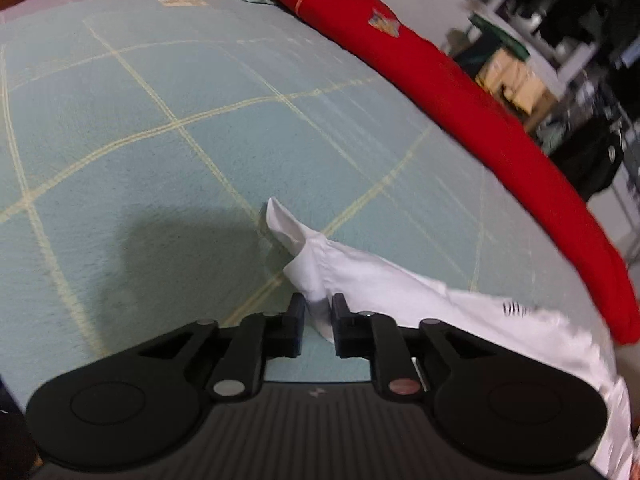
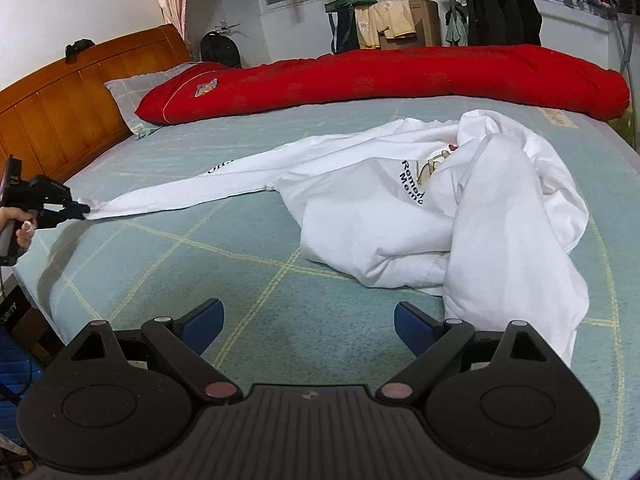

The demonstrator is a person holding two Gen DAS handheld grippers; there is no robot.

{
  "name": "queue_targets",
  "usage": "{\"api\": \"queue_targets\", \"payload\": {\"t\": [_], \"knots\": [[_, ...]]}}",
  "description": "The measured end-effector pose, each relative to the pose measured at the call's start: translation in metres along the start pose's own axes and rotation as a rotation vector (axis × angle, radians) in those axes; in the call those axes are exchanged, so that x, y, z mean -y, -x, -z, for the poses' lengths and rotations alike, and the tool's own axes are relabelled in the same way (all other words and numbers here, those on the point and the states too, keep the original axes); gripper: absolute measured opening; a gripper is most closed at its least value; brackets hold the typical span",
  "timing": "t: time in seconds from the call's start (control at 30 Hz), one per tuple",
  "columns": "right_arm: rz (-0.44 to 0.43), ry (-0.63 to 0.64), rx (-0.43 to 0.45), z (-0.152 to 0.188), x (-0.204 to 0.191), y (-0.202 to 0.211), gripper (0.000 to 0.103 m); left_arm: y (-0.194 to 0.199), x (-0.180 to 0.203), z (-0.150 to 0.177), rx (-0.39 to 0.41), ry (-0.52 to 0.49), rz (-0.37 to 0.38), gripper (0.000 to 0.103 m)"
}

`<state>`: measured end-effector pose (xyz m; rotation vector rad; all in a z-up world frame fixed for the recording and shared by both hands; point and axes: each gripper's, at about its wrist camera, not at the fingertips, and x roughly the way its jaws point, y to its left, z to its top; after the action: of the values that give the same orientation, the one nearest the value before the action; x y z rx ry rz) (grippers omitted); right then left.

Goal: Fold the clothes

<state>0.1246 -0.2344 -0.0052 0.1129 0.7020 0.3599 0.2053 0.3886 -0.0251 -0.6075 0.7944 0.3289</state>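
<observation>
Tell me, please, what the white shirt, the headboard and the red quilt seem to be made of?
White shirt: soft woven or knit cloth, likely cotton, matte; it creases and bunches. Headboard: wood with a glossy varnish; panel grooves and an orange-brown sheen show. Red quilt: padded fabric, matte; it lies puffy and rolled along the bed's far side.

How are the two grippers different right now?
The left gripper is shut on the white shirt's sleeve; the right gripper is wide open and holds nothing. The left one is at the sleeve's end, the right one hangs over bare bedsheet near the crumpled shirt. Both are black.
</observation>
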Motion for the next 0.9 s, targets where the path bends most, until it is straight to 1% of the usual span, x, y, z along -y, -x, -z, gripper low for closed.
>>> {"api": "queue_targets", "payload": {"t": [0.03,0.13,0.17,0.2,0.27,0.33,0.43,0.57,0.63,0.73,0.9], "knots": [[-0.005,-0.001,0.000,0.000,0.000,-0.001,0.095,0.006,0.001,0.001,-0.001,-0.022,-0.028,0.020],[-0.012,0.006,0.002,-0.001,-0.001,-0.002,0.095,0.029,0.014,0.002,0.033,-0.122,-0.078,0.021],[-0.015,0.009,0.004,-0.002,-0.002,-0.003,0.095,0.036,0.020,0.002,0.047,-0.152,-0.075,0.022],[-0.018,0.012,0.005,-0.002,-0.002,-0.003,0.095,0.040,0.029,0.000,0.055,-0.183,-0.049,0.023],[-0.024,0.018,0.009,-0.004,-0.004,-0.004,0.095,0.044,0.048,-0.004,0.066,-0.249,0.019,0.030],[-0.030,0.024,0.012,-0.006,-0.005,-0.006,0.095,0.039,0.074,-0.008,0.068,-0.308,0.095,0.035],[-0.044,0.033,0.015,-0.009,-0.006,-0.008,0.095,0.006,0.123,-0.010,0.037,-0.403,0.193,0.037],[-0.066,0.044,0.011,-0.016,-0.008,-0.015,0.095,-0.054,0.177,-0.008,-0.038,-0.476,0.289,0.037],[-0.067,0.046,0.011,-0.019,-0.007,-0.019,0.095,-0.082,0.198,-0.007,-0.070,-0.510,0.311,0.037],[-0.078,0.032,0.008,-0.022,-0.003,-0.025,0.095,-0.116,0.214,-0.005,-0.075,-0.544,0.289,0.037],[-0.072,0.044,0.014,-0.029,-0.001,-0.032,0.095,-0.147,0.213,-0.001,-0.132,-0.556,0.323,0.037]]}}
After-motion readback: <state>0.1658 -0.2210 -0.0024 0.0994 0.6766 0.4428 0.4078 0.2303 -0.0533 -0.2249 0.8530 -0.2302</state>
